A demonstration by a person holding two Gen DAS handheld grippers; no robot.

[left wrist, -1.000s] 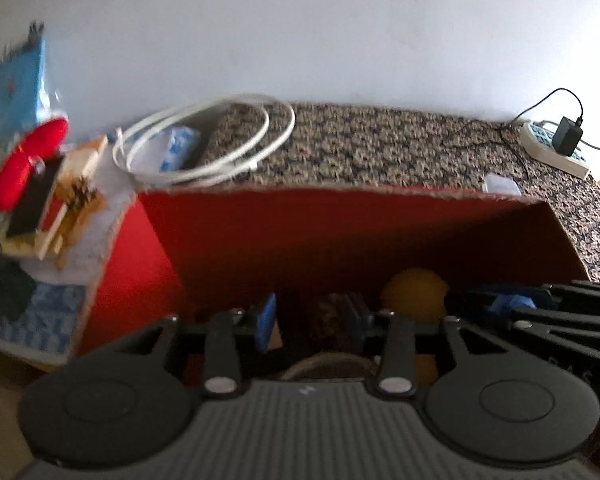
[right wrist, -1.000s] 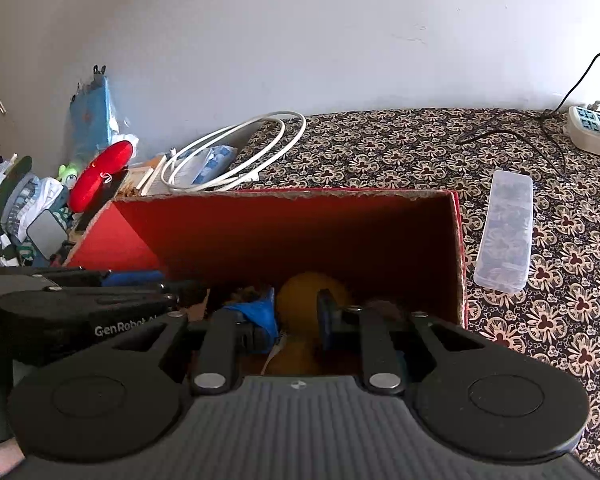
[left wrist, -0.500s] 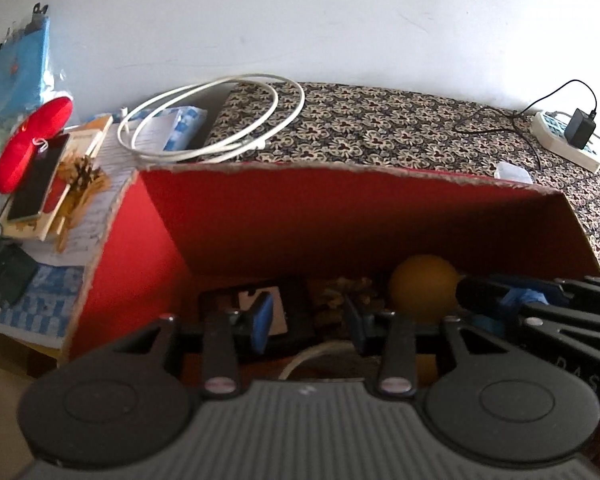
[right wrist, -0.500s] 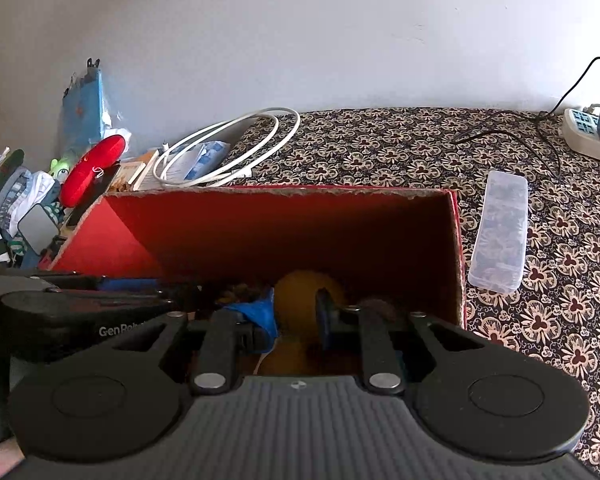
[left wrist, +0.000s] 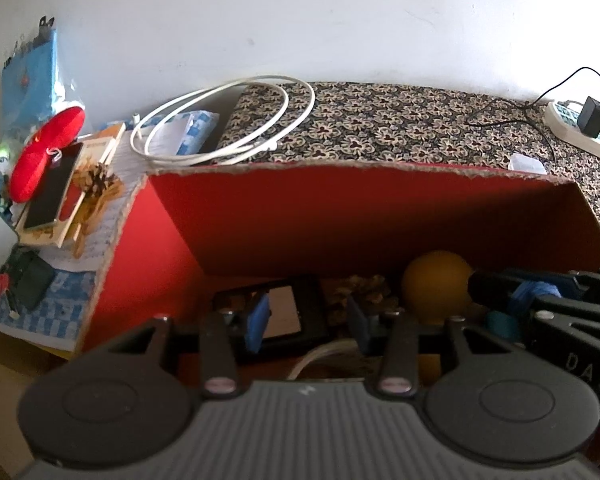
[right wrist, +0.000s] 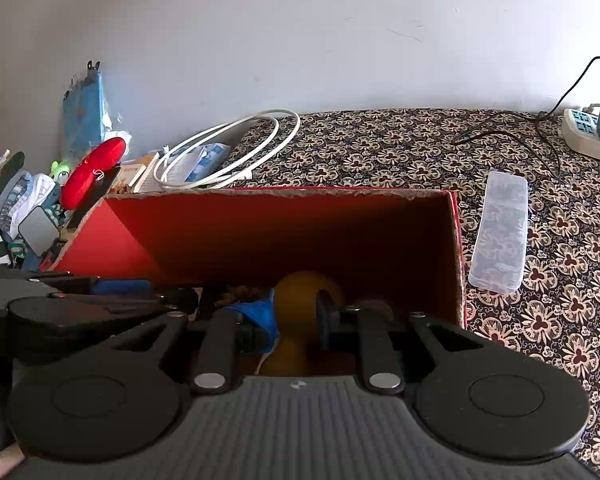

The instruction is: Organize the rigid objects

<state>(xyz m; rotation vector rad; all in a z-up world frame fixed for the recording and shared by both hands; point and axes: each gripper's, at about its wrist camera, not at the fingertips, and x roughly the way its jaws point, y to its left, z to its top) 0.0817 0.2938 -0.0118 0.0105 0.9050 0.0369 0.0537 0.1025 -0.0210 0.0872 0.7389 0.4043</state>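
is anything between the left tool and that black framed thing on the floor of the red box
Nothing visible blocks it. The left tool hangs open inside the red box with the black framed item just beyond its fingertips. A pale cord curves beneath the tool, and the pinecone sits to the right.

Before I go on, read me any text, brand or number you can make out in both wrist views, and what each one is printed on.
"DAS": white letters on the right gripper body, at the right edge of the left wrist view; anything past them is cut off.
Print on the book beside the red box: too small and blurred to read.
Print on the blue-and-white packet under the white cable: too blurred to read.
Nothing else is legible.
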